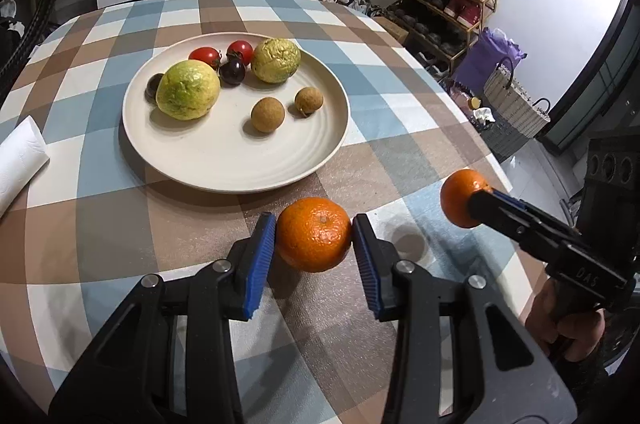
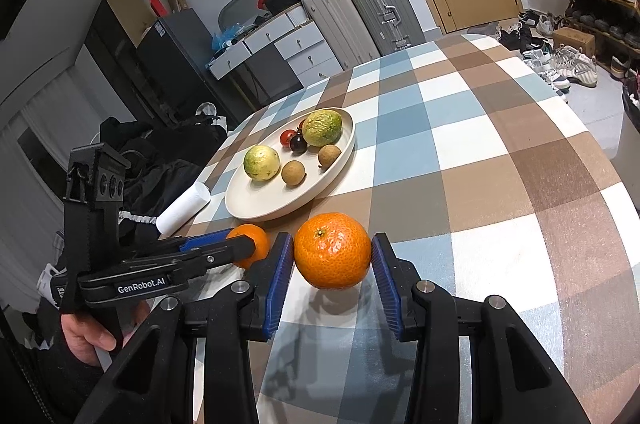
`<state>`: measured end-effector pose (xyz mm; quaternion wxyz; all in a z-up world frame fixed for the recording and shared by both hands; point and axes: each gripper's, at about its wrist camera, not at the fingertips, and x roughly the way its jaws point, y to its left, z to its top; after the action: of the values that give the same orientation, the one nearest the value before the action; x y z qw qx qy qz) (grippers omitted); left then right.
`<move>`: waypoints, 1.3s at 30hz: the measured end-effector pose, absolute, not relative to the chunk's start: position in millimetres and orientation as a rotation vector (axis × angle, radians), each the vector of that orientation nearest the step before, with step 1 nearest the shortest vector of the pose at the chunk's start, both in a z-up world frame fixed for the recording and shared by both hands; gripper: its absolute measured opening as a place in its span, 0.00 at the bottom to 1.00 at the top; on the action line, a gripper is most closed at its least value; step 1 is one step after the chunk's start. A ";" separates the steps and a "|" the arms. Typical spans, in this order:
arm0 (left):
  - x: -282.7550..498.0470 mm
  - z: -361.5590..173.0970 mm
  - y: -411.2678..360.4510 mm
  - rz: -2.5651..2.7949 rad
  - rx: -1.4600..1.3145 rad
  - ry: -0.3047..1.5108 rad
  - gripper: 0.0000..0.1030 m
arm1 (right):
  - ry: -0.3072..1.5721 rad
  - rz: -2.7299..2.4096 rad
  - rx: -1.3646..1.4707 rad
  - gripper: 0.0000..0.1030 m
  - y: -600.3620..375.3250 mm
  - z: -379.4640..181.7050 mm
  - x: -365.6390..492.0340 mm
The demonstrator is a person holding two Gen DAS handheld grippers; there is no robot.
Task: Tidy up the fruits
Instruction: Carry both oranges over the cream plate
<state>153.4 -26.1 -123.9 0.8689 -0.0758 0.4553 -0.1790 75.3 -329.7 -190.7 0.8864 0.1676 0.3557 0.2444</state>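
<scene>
holding one orange apiece, both grippers sit at the near side of the counter (image 1: 400, 72), short of the plate (image 1: 240, 168). the left gripper (image 1: 313, 236) pinches an orange (image 1: 313, 234) between its blue pads, and the fruit seems just clear of the checked cloth, its shadow beneath it. the right gripper (image 2: 332, 256) pinches the other orange (image 2: 332, 250) the same way, raised a little above the cloth. the step in hand looks like the carry: both fruits are gripped and not yet on the plate.

the plate already bears two green-yellow fruits (image 1: 188, 90), two red tomatoes (image 1: 240, 52), dark round fruits (image 1: 233, 72) and two small brown ones (image 1: 268, 115). its near half lies bare, so the next move likely calls for lifting each orange over the raised rim and setting it down there, one after the other so the grippers do not crowd.

room is fair: open cloth lies between grippers and plate. a paper roll (image 1: 20, 160) lies near the plate's left side, and the counter's edge curves away close to the right gripper, so a dropped orange could roll off.
</scene>
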 end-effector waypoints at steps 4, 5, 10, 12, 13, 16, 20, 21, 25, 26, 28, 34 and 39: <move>153.9 -115.5 -18.2 -0.365 -0.176 0.946 0.36 | 0.739 0.508 0.334 0.40 -325.8 -188.1 77.1; 154.8 -114.0 -16.4 -0.364 -0.182 0.945 0.36 | 0.737 0.508 0.331 0.40 -324.8 -186.8 77.8; 162.0 -105.7 -4.8 -0.349 -0.205 0.942 0.36 | 0.729 0.517 0.311 0.40 -318.3 -178.6 83.0; 166.1 -101.1 -0.6 -0.351 -0.218 0.934 0.36 | 0.722 0.518 0.291 0.40 -315.5 -173.5 87.7; 168.3 -98.3 1.3 -0.349 -0.220 0.927 0.36 | 0.720 0.520 0.286 0.40 -314.6 -171.2 90.3; 176.4 -89.4 8.2 -0.345 -0.234 0.911 0.36 | 0.712 0.530 0.269 0.40 -311.5 -162.5 101.6; 189.7 -76.9 18.0 -0.333 -0.248 0.879 0.36 | 0.690 0.544 0.233 0.40 -304.2 -146.5 118.8; 193.8 -74.0 20.8 -0.328 -0.251 0.872 0.36 | 0.685 0.549 0.228 0.40 -302.3 -142.6 123.0; 206.9 -71.1 28.6 -0.314 -0.258 0.858 0.36 | 0.668 0.576 0.213 0.40 -292.5 -127.9 143.8; 210.3 -72.3 31.1 -0.310 -0.261 0.859 0.36 | 0.663 0.585 0.207 0.40 -288.8 -124.0 150.4; 216.6 -76.3 36.1 -0.308 -0.273 0.862 0.36 | 0.659 0.597 0.191 0.40 -281.2 -119.2 161.4; 232.5 -94.4 43.6 -0.335 -0.297 0.871 0.36 | 0.664 0.644 0.155 0.40 -254.1 -113.4 193.1; 237.5 -105.9 38.7 -0.374 -0.303 0.886 0.36 | 0.699 0.688 0.116 0.40 -228.8 -122.2 213.7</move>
<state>237.5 38.7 -105.9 0.8756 -0.1452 0.4245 -0.1793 213.7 -228.8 -122.2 0.8806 0.0559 0.3355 0.3300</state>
